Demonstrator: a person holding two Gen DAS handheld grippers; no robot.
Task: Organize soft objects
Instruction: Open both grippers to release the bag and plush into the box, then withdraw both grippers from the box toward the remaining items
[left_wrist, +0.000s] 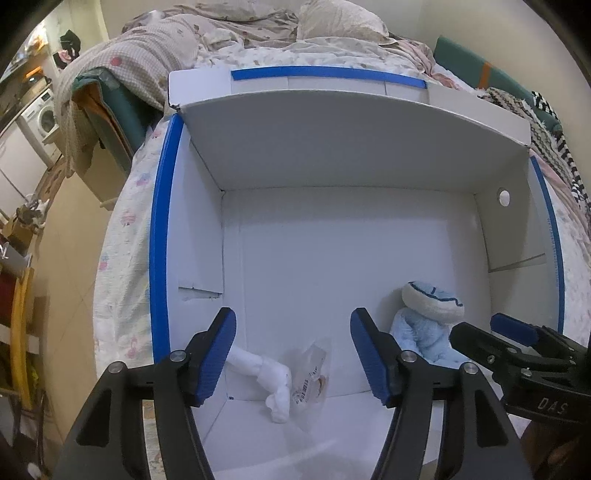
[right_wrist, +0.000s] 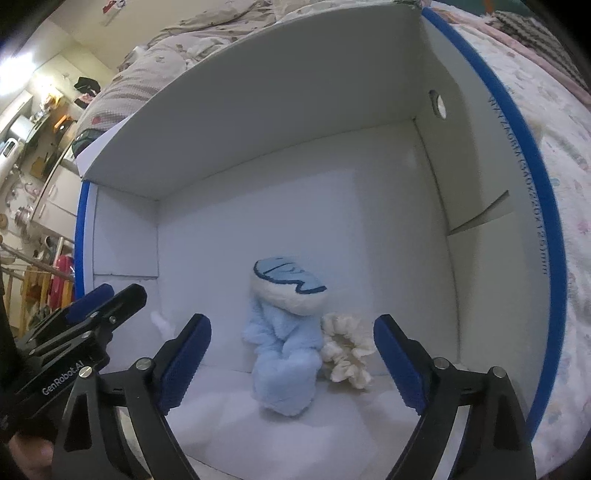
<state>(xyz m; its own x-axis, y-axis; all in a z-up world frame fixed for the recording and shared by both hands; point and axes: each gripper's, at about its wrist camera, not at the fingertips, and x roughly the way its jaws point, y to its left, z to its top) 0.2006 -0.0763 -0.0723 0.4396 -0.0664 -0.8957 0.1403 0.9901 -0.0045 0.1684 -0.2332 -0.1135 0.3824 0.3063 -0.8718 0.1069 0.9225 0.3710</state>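
Note:
A white cardboard box with blue edges (left_wrist: 162, 236) (right_wrist: 546, 229) lies open on a bed. Inside, a light blue plush toy (left_wrist: 424, 325) (right_wrist: 284, 343) leans in the near right corner. A cream fluffy scrunchie (right_wrist: 347, 350) lies right of it. A white soft piece with a clear tagged bag (left_wrist: 288, 380) lies near the left front wall; its tip shows in the right wrist view (right_wrist: 160, 323). My left gripper (left_wrist: 293, 356) is open and empty above the white piece. My right gripper (right_wrist: 291, 363) is open and empty, just above the blue plush, and shows in the left wrist view (left_wrist: 491, 334).
The box's lid flap (left_wrist: 332, 122) stands up at the far side. Rumpled bedding and a pillow (left_wrist: 340, 22) lie beyond. Left of the bed are a washing machine (left_wrist: 40, 114) and cluttered shelves (right_wrist: 33, 147). A striped cloth (left_wrist: 546, 122) lies at the right.

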